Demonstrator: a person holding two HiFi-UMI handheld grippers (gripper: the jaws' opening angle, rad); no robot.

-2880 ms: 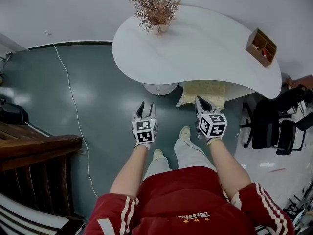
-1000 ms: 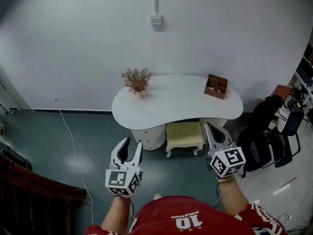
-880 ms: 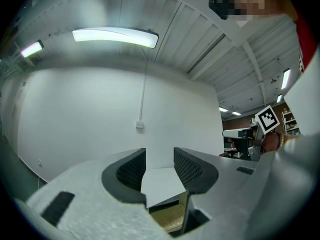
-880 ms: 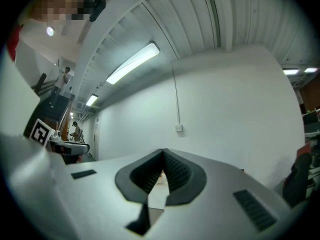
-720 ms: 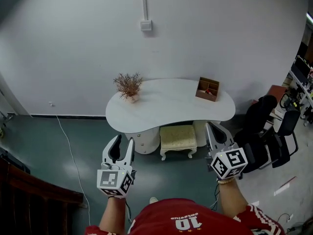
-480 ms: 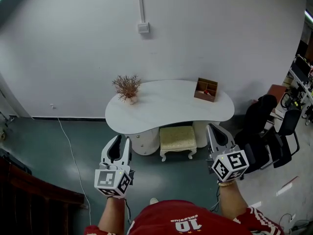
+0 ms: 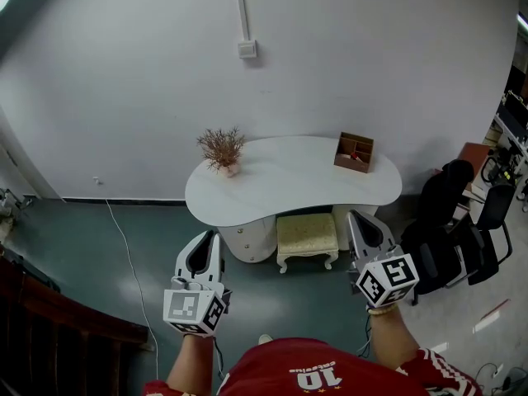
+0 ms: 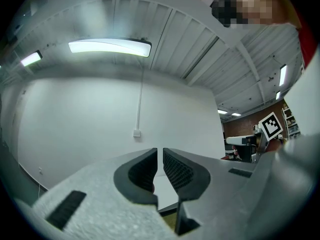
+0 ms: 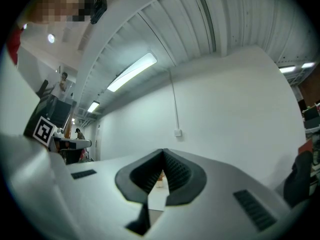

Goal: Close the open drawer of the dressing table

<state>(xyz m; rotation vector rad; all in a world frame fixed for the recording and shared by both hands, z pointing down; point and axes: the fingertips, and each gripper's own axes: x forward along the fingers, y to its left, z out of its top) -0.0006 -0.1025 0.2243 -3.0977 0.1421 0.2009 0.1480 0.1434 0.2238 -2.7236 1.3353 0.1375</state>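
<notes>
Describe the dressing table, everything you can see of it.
White kidney-shaped dressing table with a smooth top, standing against the white wall. A rounded white pedestal with small knobs carries its left end. On top are a dried plant in a pot at the left and an open wooden organiser at the right. A cushioned stool sits partly under its front edge. Whether a drawer stands open cannot be told from here.
</notes>
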